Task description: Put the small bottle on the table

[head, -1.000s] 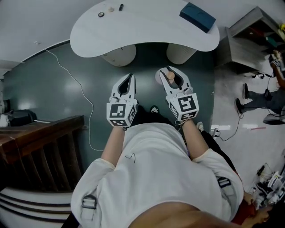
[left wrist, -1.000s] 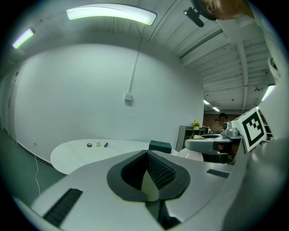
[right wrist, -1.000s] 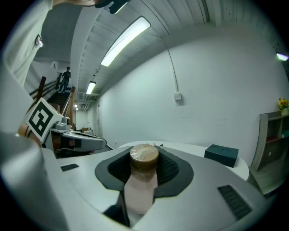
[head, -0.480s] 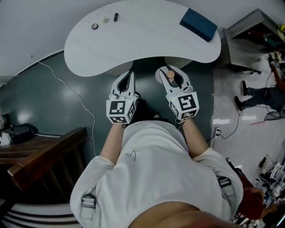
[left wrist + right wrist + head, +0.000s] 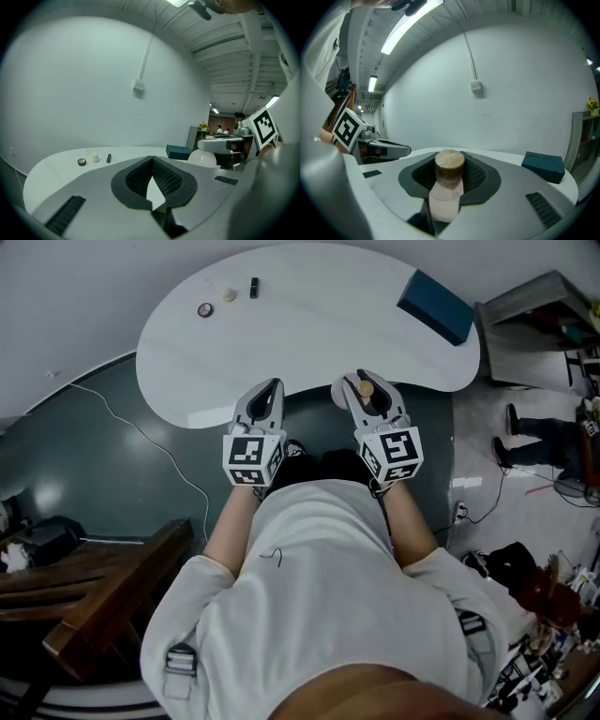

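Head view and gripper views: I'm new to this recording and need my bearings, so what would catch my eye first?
The small pale bottle with a brown wooden-looking cap stands out, clamped upright in the right gripper at the near edge of the white curved table. The left gripper beside it is shut and empty. A dark teal box lies at the table's far right.

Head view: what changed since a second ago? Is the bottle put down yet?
Not yet. Both grippers moved forward to the near edge of the table; a second ago they were over the dark floor, short of it. Nothing was grabbed or let go. The right gripper stays shut on the bottle, the left gripper stays shut and empty, and the blue box sits on the table.
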Action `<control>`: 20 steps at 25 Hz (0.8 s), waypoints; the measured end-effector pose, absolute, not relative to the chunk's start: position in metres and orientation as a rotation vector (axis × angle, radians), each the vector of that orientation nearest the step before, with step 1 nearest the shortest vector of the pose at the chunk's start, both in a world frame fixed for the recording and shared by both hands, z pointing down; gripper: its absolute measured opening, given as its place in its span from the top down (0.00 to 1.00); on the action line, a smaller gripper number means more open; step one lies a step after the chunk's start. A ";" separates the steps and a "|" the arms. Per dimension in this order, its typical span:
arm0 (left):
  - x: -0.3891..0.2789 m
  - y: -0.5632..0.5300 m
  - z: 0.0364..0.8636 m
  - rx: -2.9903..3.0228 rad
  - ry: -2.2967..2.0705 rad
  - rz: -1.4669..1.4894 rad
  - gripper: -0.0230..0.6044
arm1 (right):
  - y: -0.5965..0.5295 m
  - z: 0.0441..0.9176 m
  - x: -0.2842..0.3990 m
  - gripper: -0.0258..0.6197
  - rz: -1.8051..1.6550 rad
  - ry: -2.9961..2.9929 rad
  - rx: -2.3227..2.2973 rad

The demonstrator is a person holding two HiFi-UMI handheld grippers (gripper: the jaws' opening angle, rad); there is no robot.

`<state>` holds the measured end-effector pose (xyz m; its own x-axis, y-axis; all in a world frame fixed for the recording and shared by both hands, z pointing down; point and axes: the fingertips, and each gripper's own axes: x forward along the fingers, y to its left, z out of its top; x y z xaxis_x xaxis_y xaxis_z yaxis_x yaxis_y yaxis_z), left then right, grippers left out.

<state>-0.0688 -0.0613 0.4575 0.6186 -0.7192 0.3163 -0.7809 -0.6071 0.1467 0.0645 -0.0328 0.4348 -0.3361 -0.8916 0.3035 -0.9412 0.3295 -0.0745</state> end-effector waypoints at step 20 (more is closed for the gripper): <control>-0.087 -0.190 0.523 2.309 -1.378 0.458 0.94 | -0.212 0.498 0.038 0.78 0.471 -2.478 1.285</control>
<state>-0.0865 -0.1901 0.5227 0.4573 -0.7516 0.4753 -0.8866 -0.4267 0.1783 0.0376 -0.2117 0.4979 -0.5502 -0.7246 0.4151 -0.8264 0.5439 -0.1459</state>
